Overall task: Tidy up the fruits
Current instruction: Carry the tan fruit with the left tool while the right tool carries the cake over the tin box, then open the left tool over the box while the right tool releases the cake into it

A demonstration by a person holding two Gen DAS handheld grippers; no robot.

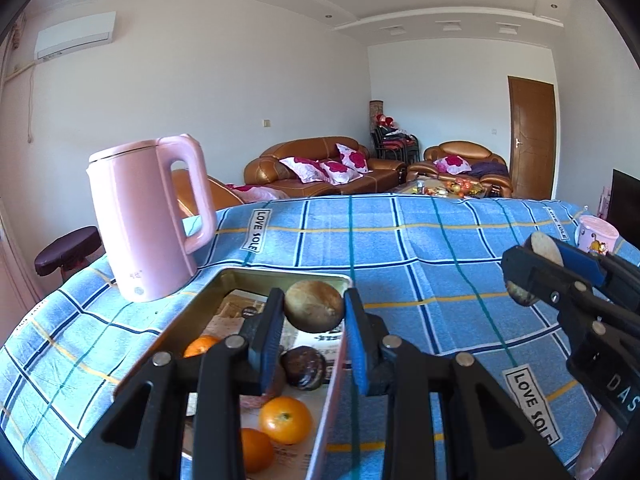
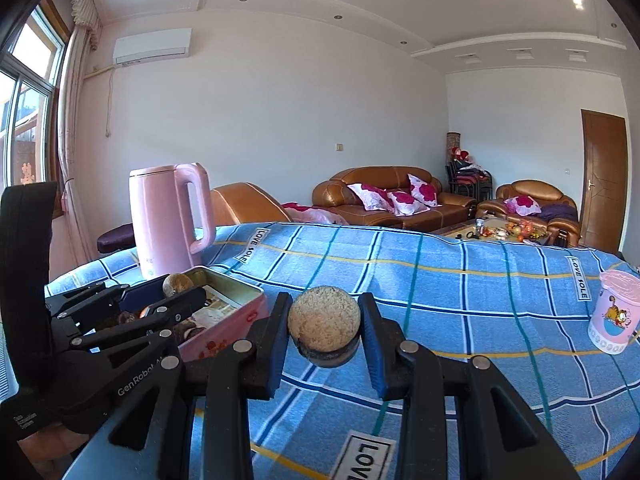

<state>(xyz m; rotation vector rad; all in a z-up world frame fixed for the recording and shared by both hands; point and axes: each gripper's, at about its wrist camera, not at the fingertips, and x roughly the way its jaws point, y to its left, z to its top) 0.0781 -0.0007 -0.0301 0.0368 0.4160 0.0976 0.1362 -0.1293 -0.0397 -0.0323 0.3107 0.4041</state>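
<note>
Left gripper [image 1: 314,312] pinched on a brown round fruit [image 1: 314,306] over the tin [image 1: 280,274]; right gripper [image 2: 325,326] clamped on a pale halved fruit [image 2: 324,318] above the checked cloth [image 2: 460,300].

the right tool [image 2: 325,330] clamps a round, rough tan fruit [image 2: 324,324] above the blue plaid cloth [image 2: 460,300] on the desk. left of the fruit sits a pink tin [image 2: 236,316], where the left tool [image 2: 176,292] grips a brown fruit [image 2: 177,283]. behind the tin stands a pink kettle [image 2: 168,220]; far right of it, a pink cup [image 2: 614,312].
</note>
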